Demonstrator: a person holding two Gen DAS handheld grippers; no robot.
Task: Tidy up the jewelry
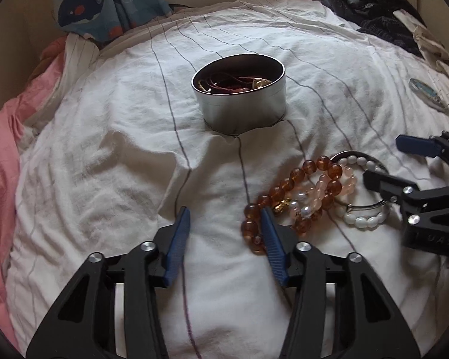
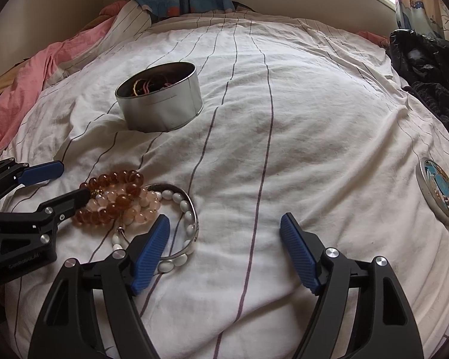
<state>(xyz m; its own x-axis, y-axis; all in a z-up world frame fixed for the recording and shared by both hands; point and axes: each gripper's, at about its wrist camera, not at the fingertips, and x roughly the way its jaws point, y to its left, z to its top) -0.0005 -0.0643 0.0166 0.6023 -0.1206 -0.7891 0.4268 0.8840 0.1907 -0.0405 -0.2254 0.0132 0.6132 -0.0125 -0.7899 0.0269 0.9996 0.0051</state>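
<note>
Fingers (image 1: 181,233) of both grippers spread wide, empty. Left gripper (image 1: 226,214) beside amber bracelet (image 1: 287,185); pinch one strand, lift clear, drop into tin (image 1: 239,101).

both grippers are held low and point forward. the left gripper (image 1: 226,214) has its jaws spread wide, blue pads (image 1: 176,245) facing inward. the right gripper (image 2: 224,220), just to its right, is spread wide too, angled slightly toward it.
</note>
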